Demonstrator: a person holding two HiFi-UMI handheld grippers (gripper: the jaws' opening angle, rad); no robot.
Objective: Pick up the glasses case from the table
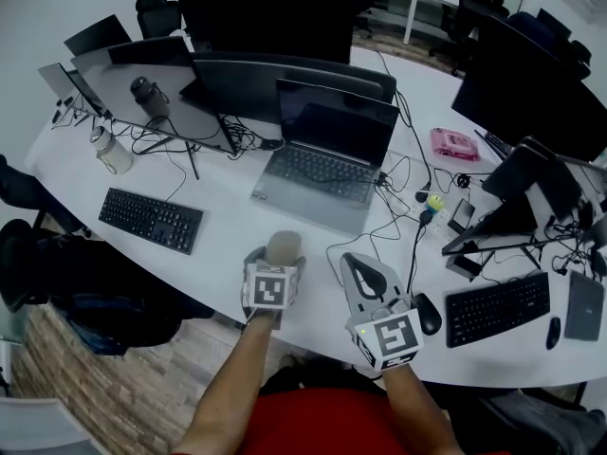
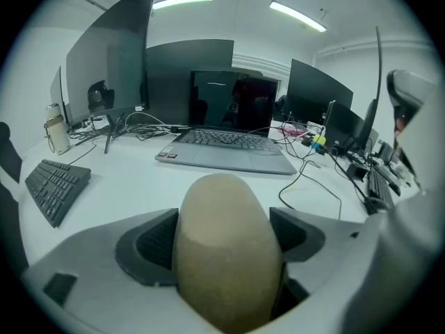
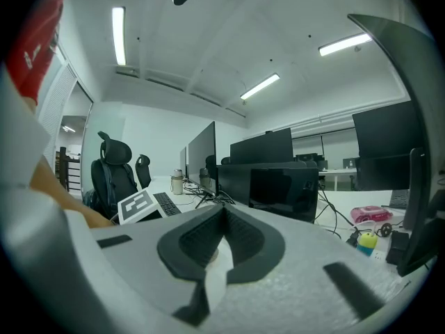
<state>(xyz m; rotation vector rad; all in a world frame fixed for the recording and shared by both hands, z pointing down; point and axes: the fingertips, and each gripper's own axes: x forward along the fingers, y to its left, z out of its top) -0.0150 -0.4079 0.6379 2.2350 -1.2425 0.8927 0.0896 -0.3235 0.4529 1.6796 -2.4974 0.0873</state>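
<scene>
The glasses case [image 1: 283,245], a tan rounded oblong, lies near the table's front edge, in front of the laptop. My left gripper [image 1: 276,258] straddles it from the near side. In the left gripper view the case [image 2: 226,256] fills the gap between the dark pads [image 2: 154,241], which stand wide at its sides without clearly pressing on it. My right gripper [image 1: 355,262] hovers just right of the case, over the table. In the right gripper view [image 3: 223,211] its pads meet at the tip with nothing between them.
A grey laptop [image 1: 322,173] stands open behind the case, with monitors [image 1: 275,17] further back. A black keyboard [image 1: 152,219] lies to the left. To the right lie a mouse [image 1: 429,313], a second keyboard [image 1: 496,308] and loose cables [image 1: 403,226]. A pink case [image 1: 455,144] lies far right.
</scene>
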